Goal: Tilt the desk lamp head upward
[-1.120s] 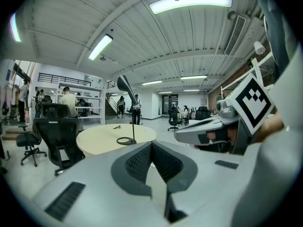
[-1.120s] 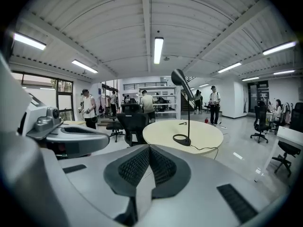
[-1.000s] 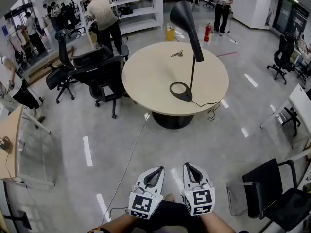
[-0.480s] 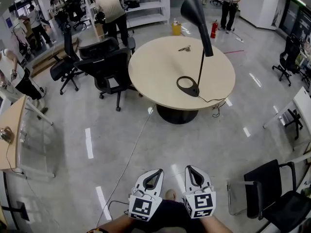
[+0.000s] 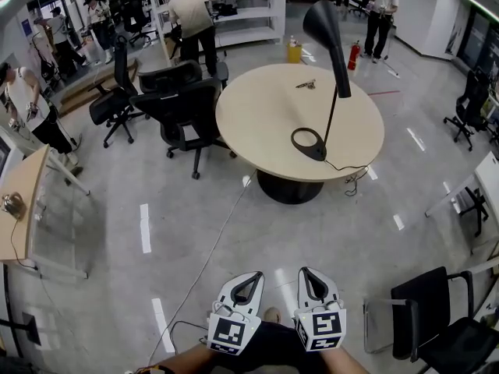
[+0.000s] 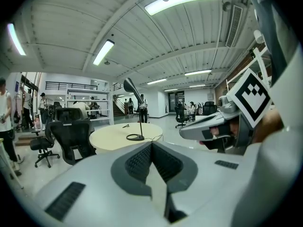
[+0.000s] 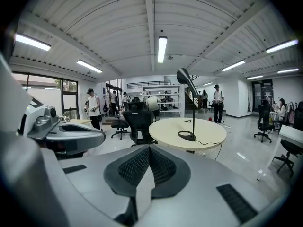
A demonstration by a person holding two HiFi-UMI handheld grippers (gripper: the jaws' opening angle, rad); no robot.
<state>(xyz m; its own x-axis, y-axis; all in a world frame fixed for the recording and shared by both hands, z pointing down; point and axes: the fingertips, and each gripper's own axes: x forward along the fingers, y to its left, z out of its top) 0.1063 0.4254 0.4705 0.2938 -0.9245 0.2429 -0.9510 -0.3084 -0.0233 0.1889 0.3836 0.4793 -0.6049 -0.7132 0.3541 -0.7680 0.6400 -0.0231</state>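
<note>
Head view: left gripper shows square marker.

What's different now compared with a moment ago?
Only the view shifted: the round table and the desk lamp now sit a little further right in the head view. Nothing was taken hold of or let go. The left tool and right tool stay shut and empty, side by side low in front of the person; the lamp stands untouched on the table.

A round beige table sits upper centre, black office chairs at its left, a red fire extinguisher beyond, upper right.
</note>
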